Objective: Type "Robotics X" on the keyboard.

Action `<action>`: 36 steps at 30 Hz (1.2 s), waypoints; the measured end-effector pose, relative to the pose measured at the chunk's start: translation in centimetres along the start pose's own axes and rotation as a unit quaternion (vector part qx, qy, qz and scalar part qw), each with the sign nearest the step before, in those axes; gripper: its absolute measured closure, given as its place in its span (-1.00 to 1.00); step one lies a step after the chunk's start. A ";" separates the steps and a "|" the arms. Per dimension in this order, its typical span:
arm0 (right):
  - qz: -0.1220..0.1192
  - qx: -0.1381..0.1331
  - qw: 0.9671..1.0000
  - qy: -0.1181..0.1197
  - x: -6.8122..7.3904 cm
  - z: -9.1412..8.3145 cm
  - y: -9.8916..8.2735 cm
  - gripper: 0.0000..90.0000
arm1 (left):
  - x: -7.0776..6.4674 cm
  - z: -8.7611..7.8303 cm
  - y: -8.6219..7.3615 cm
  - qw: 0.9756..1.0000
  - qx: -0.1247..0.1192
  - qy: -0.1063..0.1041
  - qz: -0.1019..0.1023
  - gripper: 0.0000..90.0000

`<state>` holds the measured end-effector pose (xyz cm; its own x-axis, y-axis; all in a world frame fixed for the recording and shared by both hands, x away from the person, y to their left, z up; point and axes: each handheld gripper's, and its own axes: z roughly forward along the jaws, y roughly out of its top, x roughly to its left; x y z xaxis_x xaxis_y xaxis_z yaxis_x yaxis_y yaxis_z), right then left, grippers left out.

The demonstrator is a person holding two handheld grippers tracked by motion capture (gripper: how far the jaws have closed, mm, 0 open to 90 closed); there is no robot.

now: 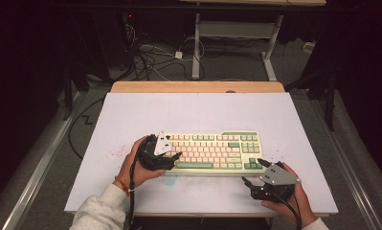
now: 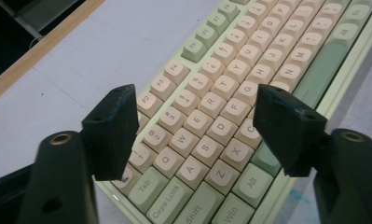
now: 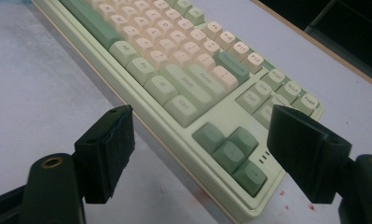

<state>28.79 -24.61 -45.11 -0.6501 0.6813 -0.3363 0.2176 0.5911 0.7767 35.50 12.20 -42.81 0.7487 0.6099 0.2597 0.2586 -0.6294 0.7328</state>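
Fingers (image 2: 111, 130) of the left gripper (image 2: 197, 133) stand apart over the cream-and-green plastic keyboard's (image 1: 212, 151) left end, gripping nothing. Right gripper (image 3: 211, 154) likewise gapes beside its arrow-key corner.

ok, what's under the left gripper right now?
The left gripper, jaws open, hangs over the left end of the keyboard; keys from Tab to Alt show between its jaws. The white table lies beneath the keyboard. The jaws hide the leftmost keys and those near C.
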 end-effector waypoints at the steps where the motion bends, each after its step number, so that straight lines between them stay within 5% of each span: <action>1: 0.000 0.000 1.000 0.000 0.0 0.0 0.0 -0.48 | 0.0 -0.1 0.0 1.000 -0.004 0.005 0.003 -0.42; 15: 0.011 -0.003 1.000 -0.007 -0.4 -0.2 0.1 -0.47 | -0.2 -1.7 -1.3 0.999 -0.029 0.023 0.015 -0.58; 25: 0.022 -0.010 1.000 -0.015 -0.8 -0.5 0.7 -0.44 | -0.4 -2.8 -2.8 0.999 -0.024 0.031 0.015 -0.58; 36: 0.034 -0.030 0.999 0.005 -1.3 -0.9 1.9 -0.09 | -0.5 -3.8 -4.1 0.999 -0.028 0.031 0.008 -0.58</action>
<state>29.35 -24.80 -42.72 -0.6430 0.7143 -0.2762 0.2179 0.5164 0.8282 31.74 16.28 -43.50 0.7127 0.6299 0.3087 0.2117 -0.6127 0.7615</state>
